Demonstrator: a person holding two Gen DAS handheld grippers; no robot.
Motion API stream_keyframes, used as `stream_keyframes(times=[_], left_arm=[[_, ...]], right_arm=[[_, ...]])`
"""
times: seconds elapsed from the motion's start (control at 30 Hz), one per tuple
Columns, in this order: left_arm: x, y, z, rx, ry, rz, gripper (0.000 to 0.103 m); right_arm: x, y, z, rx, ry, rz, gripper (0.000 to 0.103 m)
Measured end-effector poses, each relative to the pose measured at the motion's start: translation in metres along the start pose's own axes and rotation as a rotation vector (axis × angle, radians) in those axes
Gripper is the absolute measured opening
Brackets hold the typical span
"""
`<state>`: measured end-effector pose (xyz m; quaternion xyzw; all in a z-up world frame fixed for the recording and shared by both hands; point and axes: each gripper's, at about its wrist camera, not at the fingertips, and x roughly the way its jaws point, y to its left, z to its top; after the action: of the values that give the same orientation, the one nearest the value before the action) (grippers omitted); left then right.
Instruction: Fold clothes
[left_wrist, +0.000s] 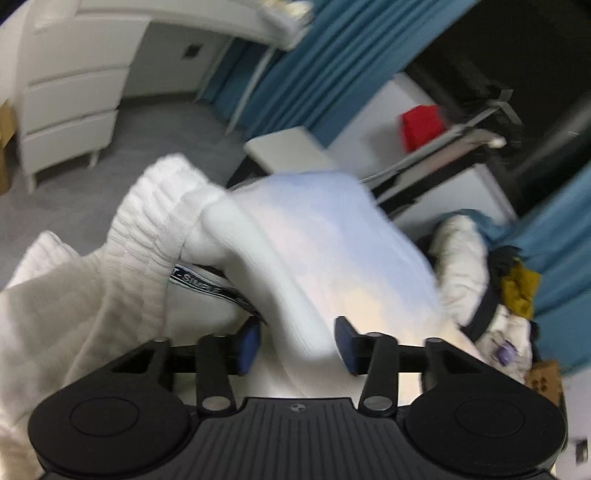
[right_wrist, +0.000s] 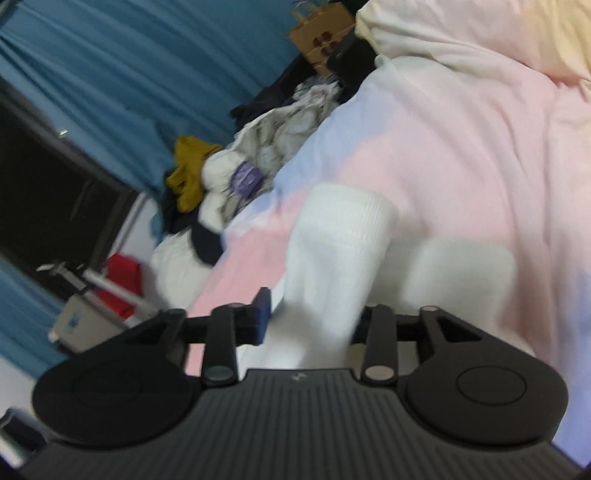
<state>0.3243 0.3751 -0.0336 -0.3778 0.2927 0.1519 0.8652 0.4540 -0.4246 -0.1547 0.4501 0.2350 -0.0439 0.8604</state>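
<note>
A white ribbed garment (left_wrist: 314, 236) with a gathered elastic band (left_wrist: 159, 221) and a black-and-white printed tape (left_wrist: 207, 286) hangs bunched in the left wrist view. My left gripper (left_wrist: 299, 345) is closed on a thick fold of it, the cloth filling the gap between the blue pads (left_wrist: 249, 345). In the right wrist view the same white garment (right_wrist: 340, 251) rises from my right gripper (right_wrist: 310, 317), which is clamped on it above the bed (right_wrist: 461, 147). The right-hand pad is hidden by cloth. Both views are blurred.
The bed carries a pastel pink and blue sheet. A heap of other clothes (right_wrist: 258, 147) lies along its far side beside a brown paper bag (right_wrist: 317, 33). White drawers (left_wrist: 70, 122), blue curtains (left_wrist: 295, 74) and a red object (left_wrist: 421, 125) stand beyond.
</note>
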Motion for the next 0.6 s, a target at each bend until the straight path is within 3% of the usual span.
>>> stream_keyframes(times=[0.03,0.1,0.13,0.23,0.37,0.53,0.57,0.6], left_arm=[[-0.012,0.001,-0.009,0.016,-0.017,-0.027,0.070],[-0.037,0.004,-0.029,0.043,-0.051,-0.071,0.073],[-0.048,0.006,-0.039,0.051,-0.063,-0.082,0.073],[-0.084,0.019,-0.068,0.035,-0.115,-0.099,0.074],[-0.120,0.047,-0.103,-0.063,-0.139,-0.124,0.080],[-0.133,0.075,-0.121,-0.153,-0.118,-0.111,0.080],[-0.133,0.078,-0.122,-0.171,-0.111,-0.109,0.081],[-0.133,0.082,-0.122,-0.189,-0.105,-0.108,0.081]], right_arm=[[-0.011,0.001,-0.006,-0.003,0.011,0.021,0.051],[-0.038,0.002,-0.019,-0.004,0.014,0.050,0.067],[-0.051,0.002,-0.026,-0.005,0.012,0.060,0.069],[-0.080,0.002,-0.041,-0.019,0.040,0.068,0.069],[-0.103,0.009,-0.053,-0.096,0.106,0.057,0.069],[-0.120,0.000,-0.064,-0.112,0.150,0.088,0.071],[-0.121,-0.004,-0.066,-0.097,0.154,0.088,0.078],[-0.120,-0.008,-0.066,-0.084,0.163,0.089,0.079]])
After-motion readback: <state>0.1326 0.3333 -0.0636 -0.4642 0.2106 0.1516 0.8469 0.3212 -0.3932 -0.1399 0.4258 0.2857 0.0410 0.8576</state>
